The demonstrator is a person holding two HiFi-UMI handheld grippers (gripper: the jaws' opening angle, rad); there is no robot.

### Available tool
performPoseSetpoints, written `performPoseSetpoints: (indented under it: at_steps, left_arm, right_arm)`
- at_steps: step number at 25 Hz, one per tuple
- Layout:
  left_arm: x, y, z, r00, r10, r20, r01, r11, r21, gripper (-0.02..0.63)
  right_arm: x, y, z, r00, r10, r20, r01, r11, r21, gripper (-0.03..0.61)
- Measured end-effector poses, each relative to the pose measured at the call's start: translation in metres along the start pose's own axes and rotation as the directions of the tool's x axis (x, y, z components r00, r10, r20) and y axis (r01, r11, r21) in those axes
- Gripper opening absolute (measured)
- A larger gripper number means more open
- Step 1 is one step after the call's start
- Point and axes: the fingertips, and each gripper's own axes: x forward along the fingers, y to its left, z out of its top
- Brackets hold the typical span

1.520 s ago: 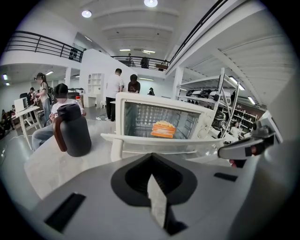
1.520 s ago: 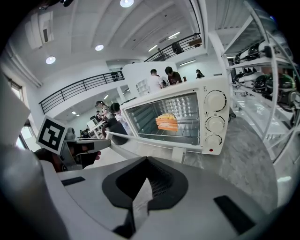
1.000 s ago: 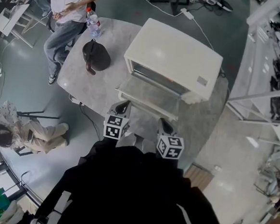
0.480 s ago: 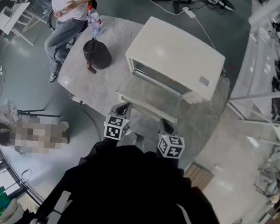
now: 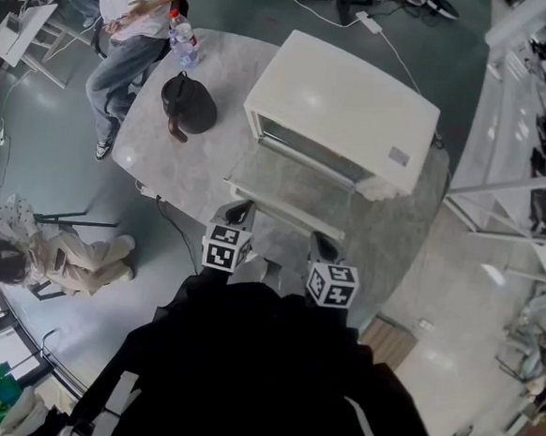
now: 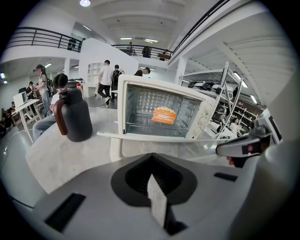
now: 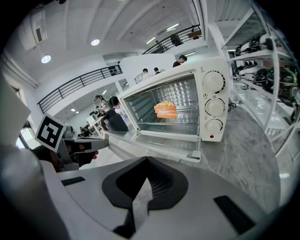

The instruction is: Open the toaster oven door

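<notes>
Grey marbled table [image 5: 192, 173] holds the toaster oven [image 5: 343, 100] (door [image 5: 294, 190] down), glossy floor [image 5: 35, 137].

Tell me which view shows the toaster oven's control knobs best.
The right gripper view: all three knobs face the camera, stacked down the toaster oven front's right panel. The left gripper view shows them small and oblique. The head view looks down on the oven; knobs hidden.

One oven [image 5: 343, 105], one jug [image 5: 189, 105] (black), one bottle [image 5: 181, 44]
</notes>
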Motion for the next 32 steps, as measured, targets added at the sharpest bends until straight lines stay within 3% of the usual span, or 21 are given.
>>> performPoseSetpoints:
  at_steps: [15,32]
  left_arm:
    - [0.002,-0.002,-0.007,1.0,-0.01,-0.018,0.01,1.0,0.004,0.003]
    - [0.01,0.0,-0.031,0.996,-0.021,-0.092,0.019,1.0,-0.02,0.003]
  right_arm:
    - [0.002,-0.001,-0.012,1.0,-0.001,-0.028,0.001,1.0,0.001,0.002]
    - [0.007,0.0,-0.037,0.996,0.008,-0.087,-0.006,1.0,0.028,0.003]
